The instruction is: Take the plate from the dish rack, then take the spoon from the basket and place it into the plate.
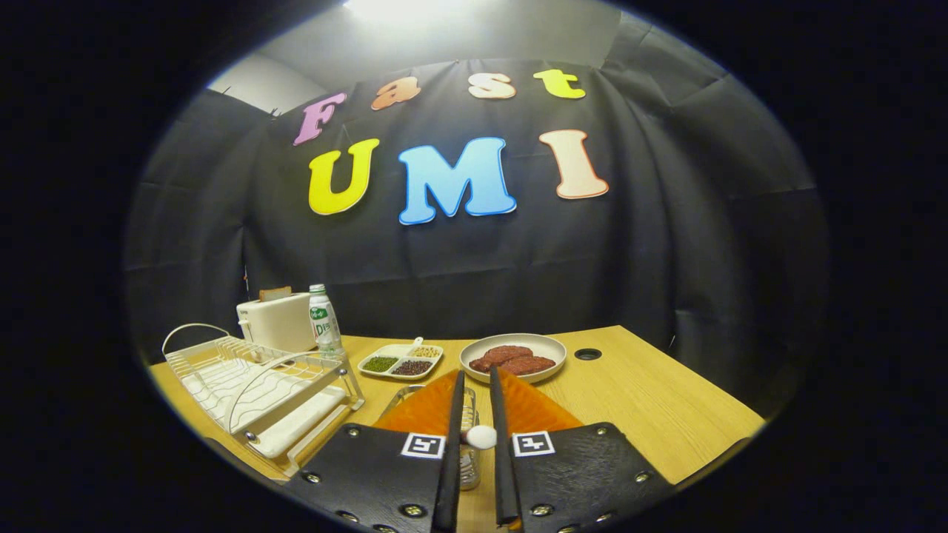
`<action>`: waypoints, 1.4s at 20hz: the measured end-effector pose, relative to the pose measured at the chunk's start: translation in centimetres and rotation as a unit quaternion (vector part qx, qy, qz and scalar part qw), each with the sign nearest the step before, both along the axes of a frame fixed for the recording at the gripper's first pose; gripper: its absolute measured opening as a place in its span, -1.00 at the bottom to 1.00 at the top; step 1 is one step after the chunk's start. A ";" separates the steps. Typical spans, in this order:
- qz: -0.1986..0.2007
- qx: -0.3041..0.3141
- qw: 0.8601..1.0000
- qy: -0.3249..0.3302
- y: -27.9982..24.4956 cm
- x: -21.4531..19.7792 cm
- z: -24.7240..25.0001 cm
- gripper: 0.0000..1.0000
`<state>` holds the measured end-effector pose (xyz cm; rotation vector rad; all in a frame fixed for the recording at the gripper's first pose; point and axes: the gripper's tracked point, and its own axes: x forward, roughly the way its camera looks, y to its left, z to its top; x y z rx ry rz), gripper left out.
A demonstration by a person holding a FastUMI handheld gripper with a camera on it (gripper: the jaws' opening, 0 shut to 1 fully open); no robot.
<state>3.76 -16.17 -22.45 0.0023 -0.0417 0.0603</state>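
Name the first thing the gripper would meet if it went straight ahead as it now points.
Probably the bowl of meat patties, just beyond the orange plate; the gripper appears shut on a white-tipped spoon. Depth is unclear.

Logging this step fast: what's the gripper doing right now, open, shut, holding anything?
Gripper: fingers nearly closed on the white spoon, above the basket.
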 end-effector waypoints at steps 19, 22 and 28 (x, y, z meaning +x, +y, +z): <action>0.003 -0.027 1.000 0.012 1.7 -6.9 11.9 -0.85; -0.004 -0.035 0.999 0.013 1.2 -8.5 13.9 -0.85; -0.014 -0.056 0.998 0.012 1.1 -11.7 17.1 -0.86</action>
